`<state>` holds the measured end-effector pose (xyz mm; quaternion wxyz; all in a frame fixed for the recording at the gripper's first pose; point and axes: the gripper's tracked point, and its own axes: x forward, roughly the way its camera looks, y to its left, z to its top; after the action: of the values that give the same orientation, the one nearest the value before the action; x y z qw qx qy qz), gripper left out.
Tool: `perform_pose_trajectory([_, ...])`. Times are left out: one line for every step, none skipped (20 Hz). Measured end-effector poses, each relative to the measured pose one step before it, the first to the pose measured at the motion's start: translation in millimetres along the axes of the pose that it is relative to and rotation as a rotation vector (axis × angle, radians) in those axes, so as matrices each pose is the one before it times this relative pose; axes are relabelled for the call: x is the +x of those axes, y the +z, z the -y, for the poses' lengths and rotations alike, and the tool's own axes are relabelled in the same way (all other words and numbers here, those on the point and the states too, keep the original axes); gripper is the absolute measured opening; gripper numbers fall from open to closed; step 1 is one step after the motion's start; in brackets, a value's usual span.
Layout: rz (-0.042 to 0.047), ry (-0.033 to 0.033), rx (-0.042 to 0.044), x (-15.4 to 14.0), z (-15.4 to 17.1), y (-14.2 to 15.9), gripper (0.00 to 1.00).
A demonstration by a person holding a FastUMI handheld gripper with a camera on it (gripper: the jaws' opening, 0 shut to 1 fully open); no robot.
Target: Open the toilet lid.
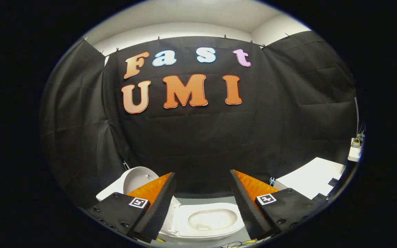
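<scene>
White porcelain marks the toilet (212, 220), which sits low between the two fingers, its seat ring and bowl showing from above. Its lid (140, 179) is already raised, tilted back at about ten o'clock from the bowl, partly hidden behind the left finger. The gripper (202, 187) hangs above the bowl with its fingers spread wide apart, holding nothing and touching nothing.

At about three o'clock from the toilet, beyond the right finger, lies a white flat-topped box (314, 179), well apart from the bowl. Farther out at two o'clock, a small white shelf (355, 153) carries some cables and small items, too small to make out. Loose wires (238, 244) lie on the grey floor (205, 199) at six o'clock. Black cloth (202, 137) hangs behind everything, with white wall (184, 29) above it.
</scene>
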<state>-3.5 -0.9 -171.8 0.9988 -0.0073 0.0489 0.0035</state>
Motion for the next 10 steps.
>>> perform_pose_trajectory([0.00017, 0.0, 0.00254, 0.1, -0.16, -0.3, 0.98])
perform_pose_trajectory([0.00022, 0.00044, 0.00119, 0.26, -0.68, 0.06, 0.98])
perform_pose_trajectory([0.00028, 0.00074, -0.00071, 0.0, -0.69, -0.77, 0.98])
perform_pose_trajectory([0.00041, 0.00101, -0.00013, -0.35, -1.13, 0.02, 0.98])
perform_pose_trajectory([0.0013, 0.00245, -0.00086, -0.2, -1.84, 1.19, 0.98])
perform_pose_trajectory([0.00125, 0.00095, -0.00176, -0.17, -0.91, -0.11, 0.98])
perform_pose_trajectory([0.00059, -0.00015, -0.00179, -0.32, 0.24, -0.29, 0.98])
perform_pose_trajectory([0.0004, -0.00005, -0.00052, -0.2, -0.34, -0.12, 0.98])
perform_pose_trajectory([-0.00016, -0.0006, 0.00088, -0.09, -0.51, 0.89, 0.98])
perform_pose_trajectory([-0.00045, -0.00066, 0.00127, 0.23, 0.1, -0.77, 0.98])
